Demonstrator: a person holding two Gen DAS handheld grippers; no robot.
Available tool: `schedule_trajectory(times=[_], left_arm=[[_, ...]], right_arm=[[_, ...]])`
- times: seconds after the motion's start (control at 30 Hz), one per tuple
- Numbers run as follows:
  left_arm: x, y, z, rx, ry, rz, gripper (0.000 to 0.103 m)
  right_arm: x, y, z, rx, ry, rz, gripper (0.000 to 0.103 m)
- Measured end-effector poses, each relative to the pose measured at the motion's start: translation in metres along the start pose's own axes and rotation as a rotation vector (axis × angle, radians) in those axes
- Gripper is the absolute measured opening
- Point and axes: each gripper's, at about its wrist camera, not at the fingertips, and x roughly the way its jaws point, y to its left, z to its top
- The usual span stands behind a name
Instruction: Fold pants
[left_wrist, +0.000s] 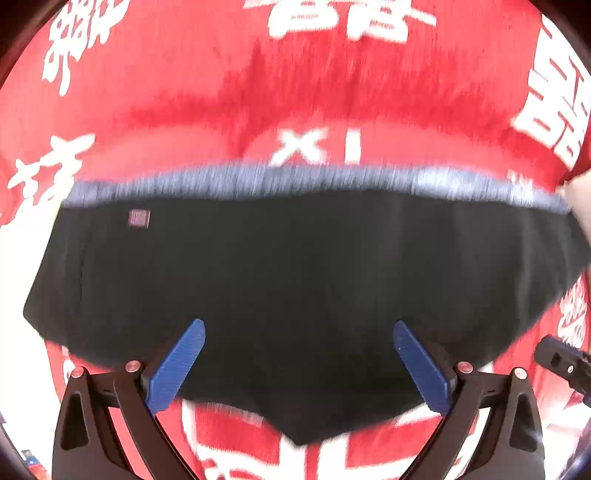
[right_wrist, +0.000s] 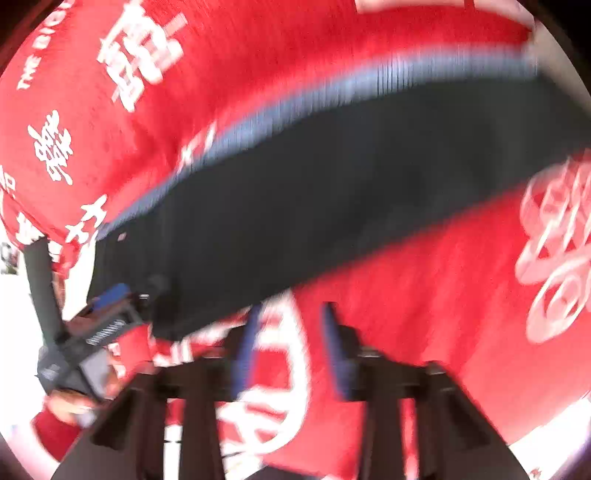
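Left wrist: left hand-held gripper (left_wrist: 299, 354) spread wide over black pants (left_wrist: 295, 280), red cloth (left_wrist: 332, 92) reading "XL", right hand-held gripper (right_wrist: 291, 350) released.

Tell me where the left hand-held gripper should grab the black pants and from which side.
Probably the near hem of the black pants, approached from the near edge: it lies flat just ahead of the open left hand-held gripper, while the grey-blue waistband sits farther away.

Red cloth (left_wrist: 184, 92) with white printed characters covering the work surface edge to edge, motion-blurred, bright white overexposed area at nine o'clock in both views, dark post (right_wrist: 42, 288) at nine o'clock in right wrist view
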Motion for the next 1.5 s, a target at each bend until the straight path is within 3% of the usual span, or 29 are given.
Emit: schedule_trajectory(times=[0.17, 0.2, 0.27, 0.3, 0.37, 0.53, 0.63, 0.8, 0.9, 0.97, 1.1, 1.17, 1.2, 1.27, 1.5], left_arm=[[0.024, -0.021, 0.054, -0.037, -0.024, 0.024, 0.103], [0.030, -0.025, 0.062, -0.053, -0.020, 0.028, 0.103], [0.039, -0.030, 0.072, -0.079, -0.022, 0.040, 0.103], [0.046, -0.033, 0.076, -0.085, -0.021, 0.057, 0.103], [0.062, -0.036, 0.076, -0.092, 0.015, 0.095, 0.103], [0.074, -0.018, 0.066, -0.203, 0.017, 0.010, 0.103], [0.073, -0.024, 0.067, -0.166, 0.000, 0.040, 0.103], [0.075, -0.025, 0.068, -0.169, -0.002, 0.045, 0.103], [0.073, -0.025, 0.066, -0.177, -0.007, 0.051, 0.103], [0.075, -0.027, 0.065, -0.176, -0.010, 0.055, 0.103], [0.075, -0.027, 0.064, -0.180, -0.010, 0.054, 0.103], [0.074, -0.028, 0.064, -0.170, -0.011, 0.064, 0.103], [0.072, -0.030, 0.064, -0.157, -0.015, 0.074, 0.103], [0.067, -0.039, 0.066, -0.126, -0.025, 0.104, 0.103], [0.061, -0.053, 0.067, -0.098, -0.031, 0.173, 0.103]], right_arm=[[0.009, 0.001, 0.072, -0.058, -0.060, -0.038, 0.048], [0.015, 0.001, 0.083, -0.058, -0.058, -0.036, 0.045], [0.026, -0.002, 0.105, -0.047, -0.054, -0.014, 0.029], [0.031, -0.002, 0.112, -0.047, -0.051, -0.015, 0.029], [0.044, -0.001, 0.124, -0.066, -0.046, -0.030, 0.029], [0.059, -0.008, 0.138, -0.136, -0.091, -0.107, 0.026], [0.054, -0.033, 0.150, -0.085, -0.138, -0.182, 0.025], [0.034, -0.075, 0.159, 0.026, -0.149, -0.233, 0.020], [0.011, -0.077, 0.145, 0.038, -0.135, -0.240, 0.036], [-0.002, -0.075, 0.124, 0.029, -0.130, -0.252, 0.059], [0.012, -0.081, 0.083, -0.027, -0.047, -0.274, 0.062], [0.013, -0.079, 0.065, -0.091, -0.119, -0.281, 0.065], [0.015, -0.077, 0.063, -0.106, -0.123, -0.284, 0.066], [0.018, -0.074, 0.063, -0.120, -0.121, -0.266, 0.079], [0.028, -0.066, 0.070, -0.114, -0.089, -0.251, 0.085]])
